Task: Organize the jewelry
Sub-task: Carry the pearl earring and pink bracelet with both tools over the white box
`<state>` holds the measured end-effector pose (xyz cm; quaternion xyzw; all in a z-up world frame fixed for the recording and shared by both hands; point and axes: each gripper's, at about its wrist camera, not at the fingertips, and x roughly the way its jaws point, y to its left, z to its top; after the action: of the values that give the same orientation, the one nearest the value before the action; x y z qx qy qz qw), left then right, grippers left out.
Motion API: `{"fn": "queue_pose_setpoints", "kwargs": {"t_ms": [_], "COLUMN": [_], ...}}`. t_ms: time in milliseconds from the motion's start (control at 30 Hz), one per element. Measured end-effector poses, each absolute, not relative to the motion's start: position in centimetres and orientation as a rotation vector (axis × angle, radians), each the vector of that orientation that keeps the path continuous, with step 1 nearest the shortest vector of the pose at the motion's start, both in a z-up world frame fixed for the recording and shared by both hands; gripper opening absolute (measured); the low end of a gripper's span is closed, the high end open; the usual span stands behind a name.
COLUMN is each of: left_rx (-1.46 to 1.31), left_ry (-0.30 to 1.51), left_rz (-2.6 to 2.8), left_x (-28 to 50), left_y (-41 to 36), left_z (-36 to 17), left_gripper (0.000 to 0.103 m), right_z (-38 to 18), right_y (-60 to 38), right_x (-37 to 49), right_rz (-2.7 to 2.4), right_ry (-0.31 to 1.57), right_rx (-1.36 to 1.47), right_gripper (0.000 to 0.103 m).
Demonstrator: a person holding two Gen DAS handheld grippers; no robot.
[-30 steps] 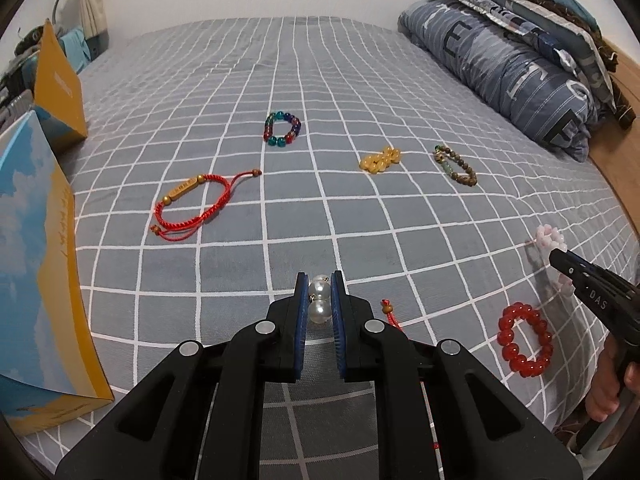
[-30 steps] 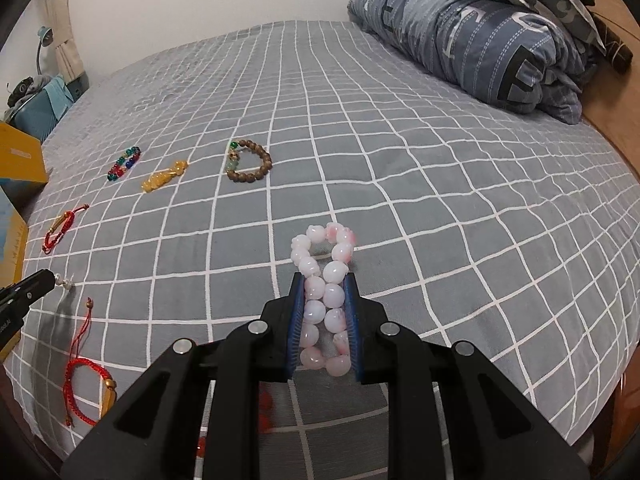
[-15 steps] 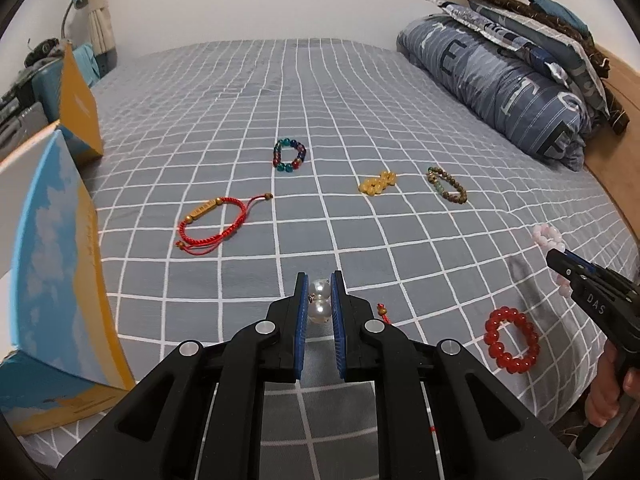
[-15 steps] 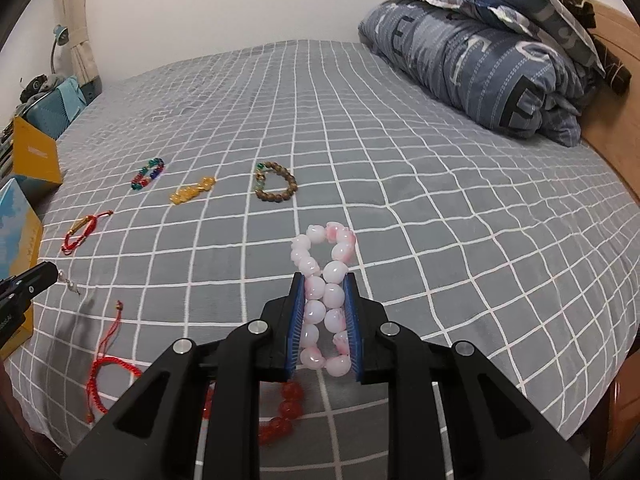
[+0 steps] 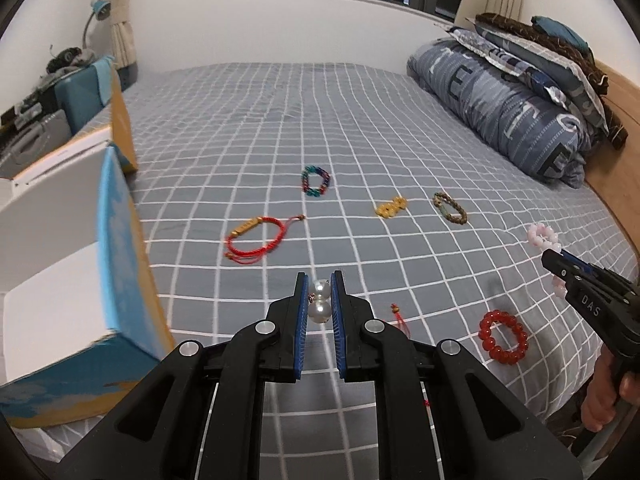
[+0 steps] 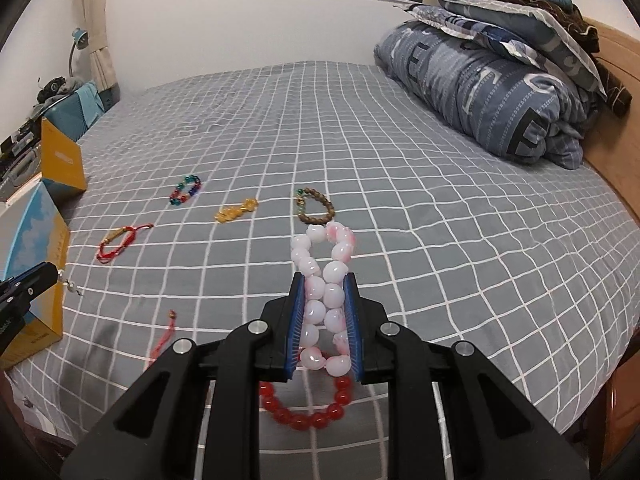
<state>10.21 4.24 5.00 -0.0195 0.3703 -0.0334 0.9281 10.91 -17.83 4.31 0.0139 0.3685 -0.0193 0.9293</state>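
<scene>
My left gripper (image 5: 320, 286) is shut on two white pearls (image 5: 320, 301), held above the grey checked bed (image 5: 360, 120). My right gripper (image 6: 325, 282) is shut on a pink-and-white bead bracelet (image 6: 324, 280), also lifted. On the bed lie a red cord bracelet (image 5: 256, 236), a multicolour bead bracelet (image 5: 316, 180), a yellow bead piece (image 5: 391, 207), a brown bead bracelet (image 5: 450, 208) and a red bead bracelet (image 5: 503, 337). An open blue-and-yellow box (image 5: 72, 280) with a white inside stands at the bed's left edge, next to the left gripper.
A second red cord (image 6: 166, 334) lies under the left gripper. A rolled blue duvet (image 5: 500, 108) and pillows lie at the right by a wooden headboard (image 6: 616, 184). A cluttered side table (image 5: 40, 120) stands beyond the box.
Both grippers have lifted and pulled back from the bed with their loads still held. The box at the left now looms larger and shows its white inside.
</scene>
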Motion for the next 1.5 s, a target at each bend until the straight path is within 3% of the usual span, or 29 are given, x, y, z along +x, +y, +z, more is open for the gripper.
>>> {"fn": "queue_pose_setpoints", "kwargs": {"t_ms": [633, 1500], "left_rx": [-0.071, -0.155], "left_ry": [0.670, 0.629], "left_rz": [0.026, 0.323], "left_x": [6.0, 0.7], "left_y": [9.7, 23.6], "left_z": [9.1, 11.5], "left_gripper": [0.011, 0.011], "right_z": [7.8, 11.4], "right_y": [-10.3, 10.3], "right_x": [9.2, 8.4], "right_rz": [0.053, 0.359], "right_ry": [0.712, 0.681], "right_rx": [-0.018, -0.142], "right_gripper": [0.019, 0.019]}}
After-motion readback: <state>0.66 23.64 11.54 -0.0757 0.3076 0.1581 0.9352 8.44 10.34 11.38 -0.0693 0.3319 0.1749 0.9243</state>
